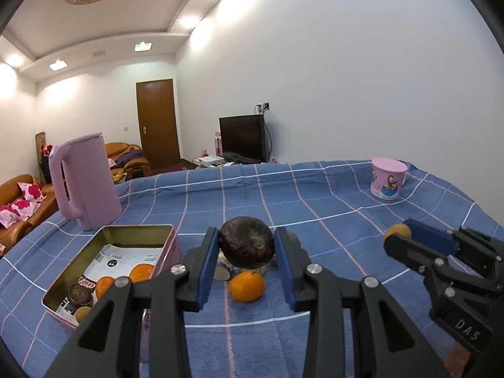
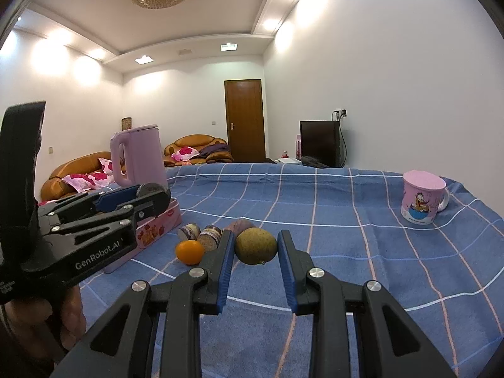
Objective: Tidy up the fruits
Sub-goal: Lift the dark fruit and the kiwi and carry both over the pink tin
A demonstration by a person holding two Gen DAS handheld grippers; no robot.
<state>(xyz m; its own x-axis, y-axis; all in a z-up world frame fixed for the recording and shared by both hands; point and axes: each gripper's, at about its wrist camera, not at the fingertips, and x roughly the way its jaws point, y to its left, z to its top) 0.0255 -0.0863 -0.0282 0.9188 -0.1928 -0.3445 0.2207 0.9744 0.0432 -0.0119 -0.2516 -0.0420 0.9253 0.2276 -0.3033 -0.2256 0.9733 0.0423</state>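
My left gripper is shut on a dark purple round fruit and holds it above the blue checked cloth. It also shows in the right wrist view. Below it lie an orange, also in the right wrist view, and two cut purple pieces. My right gripper is shut on a yellow-green fruit, seen in the left wrist view. The open pink tin at left holds two oranges, a dark fruit and a yellowish fruit.
A pink kettle stands behind the tin. A pink cartoon mug stands at the far right of the table. Sofas, a door and a dark monitor lie beyond the table.
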